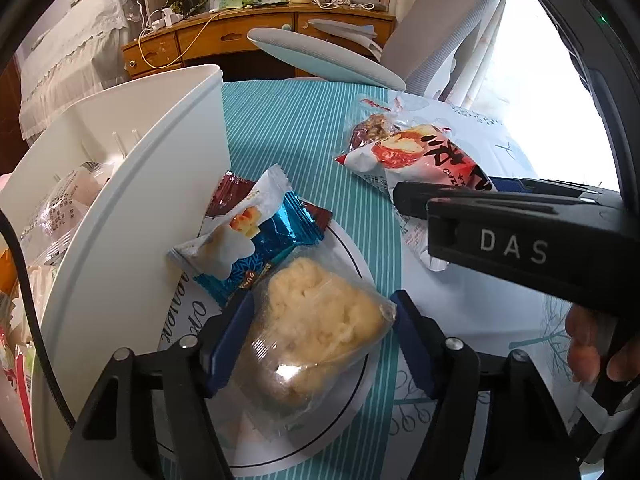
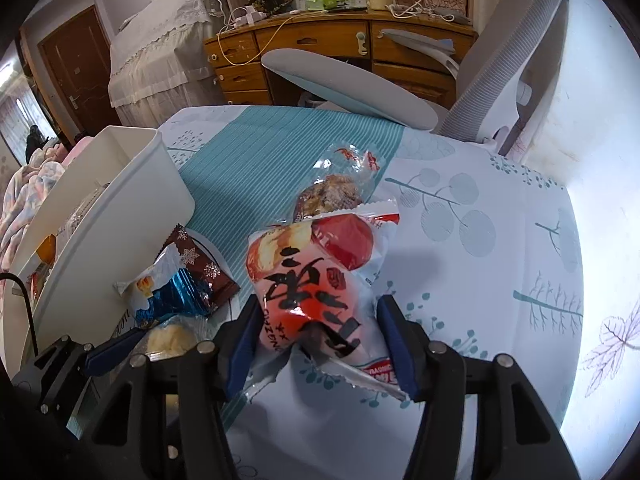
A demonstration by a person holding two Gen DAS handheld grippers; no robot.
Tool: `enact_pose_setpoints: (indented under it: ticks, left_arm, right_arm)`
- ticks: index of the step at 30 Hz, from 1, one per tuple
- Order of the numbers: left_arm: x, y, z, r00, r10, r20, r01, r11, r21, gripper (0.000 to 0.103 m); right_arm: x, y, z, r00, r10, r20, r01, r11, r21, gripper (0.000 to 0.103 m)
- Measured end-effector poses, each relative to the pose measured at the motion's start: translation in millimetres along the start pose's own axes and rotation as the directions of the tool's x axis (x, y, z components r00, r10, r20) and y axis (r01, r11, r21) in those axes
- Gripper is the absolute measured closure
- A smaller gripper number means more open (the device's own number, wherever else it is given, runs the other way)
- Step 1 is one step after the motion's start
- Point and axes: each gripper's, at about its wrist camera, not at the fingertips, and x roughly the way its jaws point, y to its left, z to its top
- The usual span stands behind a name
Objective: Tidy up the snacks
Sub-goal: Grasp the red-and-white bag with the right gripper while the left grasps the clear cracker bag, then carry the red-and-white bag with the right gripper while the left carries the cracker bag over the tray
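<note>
The left gripper point(image 1: 320, 336) brackets the yellow bun point(image 1: 320, 320) on the plate point(image 1: 356, 412); the right gripper point(image 2: 316, 340) brackets the red pack point(image 2: 316, 280), jaws half-open, seemingly touching, for the bin point(image 1: 132, 200).

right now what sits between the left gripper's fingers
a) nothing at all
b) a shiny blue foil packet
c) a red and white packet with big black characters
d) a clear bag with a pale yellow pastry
d: in the left wrist view the left gripper has its blue pads on either side of the clear bag of pale yellow pastry, while the blue foil packet lies beyond it and the red and white packet is in the right gripper.
</note>
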Motion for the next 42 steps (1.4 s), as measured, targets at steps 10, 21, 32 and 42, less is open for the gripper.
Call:
enact_pose_setpoints:
  ticks: [10,21,32,42]
  left_arm:
    - [-13,9,-10,0.999,-0.031,-0.039,0.030,0.999,-0.035,0.045]
    - [-45,12,-36,0.990,-0.100,-0.097,0.097,0.995,-0.033,0.046]
    - [-104,24,-44,0.958,-0.251,-0.141,0.258,0.965,0.038,0.046]
    - [-152,68,-37,0.942,-0.311,-0.123,0.325,0.938,0.118,0.046]
  right_arm:
    - [-14,-16,-13,0.998,-0.007,-0.061,0.017,0.985,0.173,0.047]
    - [-43,-21,-39,0.995,-0.001,-0.102,0.034,0.945,0.324,0.047]
    - [-67,-2,-62,0.981,-0.034,-0.191,0.115,0.896,0.429,0.047]
    - [-88,51,-56,0.987,-0.020,-0.160,0.096,0.871,0.481,0.047]
